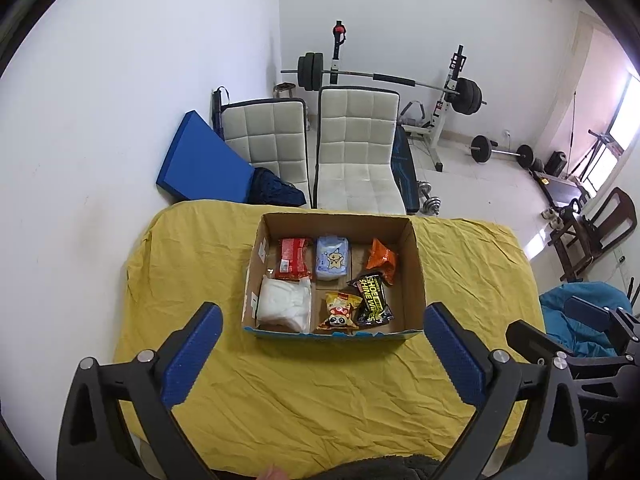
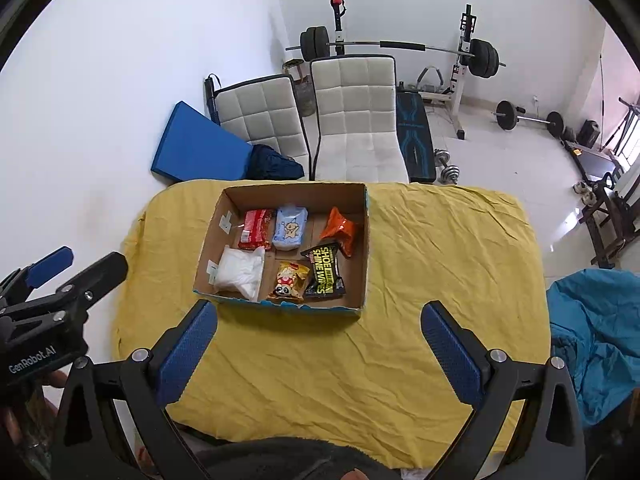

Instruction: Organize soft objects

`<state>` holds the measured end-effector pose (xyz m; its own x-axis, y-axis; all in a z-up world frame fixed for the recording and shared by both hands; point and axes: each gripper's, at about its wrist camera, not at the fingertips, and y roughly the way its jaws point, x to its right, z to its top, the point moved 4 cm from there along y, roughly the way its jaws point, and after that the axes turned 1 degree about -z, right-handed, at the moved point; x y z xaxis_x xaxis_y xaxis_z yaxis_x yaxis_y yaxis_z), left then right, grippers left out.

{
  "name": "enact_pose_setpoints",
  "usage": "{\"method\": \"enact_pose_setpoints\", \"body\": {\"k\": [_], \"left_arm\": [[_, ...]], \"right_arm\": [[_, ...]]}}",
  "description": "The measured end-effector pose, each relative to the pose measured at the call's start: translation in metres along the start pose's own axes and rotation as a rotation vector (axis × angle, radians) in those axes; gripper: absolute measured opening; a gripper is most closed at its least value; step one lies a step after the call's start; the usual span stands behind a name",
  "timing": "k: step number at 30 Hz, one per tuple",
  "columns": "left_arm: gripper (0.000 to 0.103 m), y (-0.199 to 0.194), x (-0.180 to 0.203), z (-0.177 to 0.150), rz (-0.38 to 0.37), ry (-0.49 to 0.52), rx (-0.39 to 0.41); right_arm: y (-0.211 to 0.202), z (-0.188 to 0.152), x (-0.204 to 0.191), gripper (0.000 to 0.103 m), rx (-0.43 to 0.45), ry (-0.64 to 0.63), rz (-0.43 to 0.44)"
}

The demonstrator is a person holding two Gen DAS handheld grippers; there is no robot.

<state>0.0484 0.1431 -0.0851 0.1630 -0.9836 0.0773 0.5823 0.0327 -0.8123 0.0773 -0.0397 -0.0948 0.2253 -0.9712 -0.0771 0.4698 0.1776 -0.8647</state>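
Observation:
An open cardboard box (image 1: 416, 264) (image 2: 364, 240) sits on the yellow cloth. It holds a red pack (image 1: 294, 258) (image 2: 256, 229), a light blue tissue pack (image 1: 332, 258) (image 2: 290, 228), an orange snack bag (image 1: 382, 260) (image 2: 340, 230), a white soft pack (image 1: 285, 306) (image 2: 240, 270), a yellow panda snack bag (image 1: 339, 311) (image 2: 290, 281) and a black shoe-wipes pack (image 1: 372, 300) (image 2: 325, 274). My left gripper (image 1: 320, 356) is open and empty, held above the cloth in front of the box. My right gripper (image 2: 318, 348) is open and empty, likewise in front of the box.
The yellow cloth (image 1: 320, 396) (image 2: 440, 264) covers the table. Behind it stand two white padded chairs (image 1: 356, 148) (image 2: 356, 116), a blue mat (image 1: 200, 160) and a barbell rack (image 1: 380, 78). A blue bag (image 2: 596, 340) lies at the right. The left gripper's body shows in the right wrist view (image 2: 52, 308).

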Motion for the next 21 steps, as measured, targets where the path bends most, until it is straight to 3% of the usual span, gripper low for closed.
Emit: {"method": "enact_pose_setpoints", "body": {"k": [21], "left_arm": [[0.103, -0.014, -0.006, -0.008, 0.024, -0.02, 0.017]], "right_arm": [[-0.008, -0.002, 0.002, 0.103, 0.028, -0.005, -0.045]]}}
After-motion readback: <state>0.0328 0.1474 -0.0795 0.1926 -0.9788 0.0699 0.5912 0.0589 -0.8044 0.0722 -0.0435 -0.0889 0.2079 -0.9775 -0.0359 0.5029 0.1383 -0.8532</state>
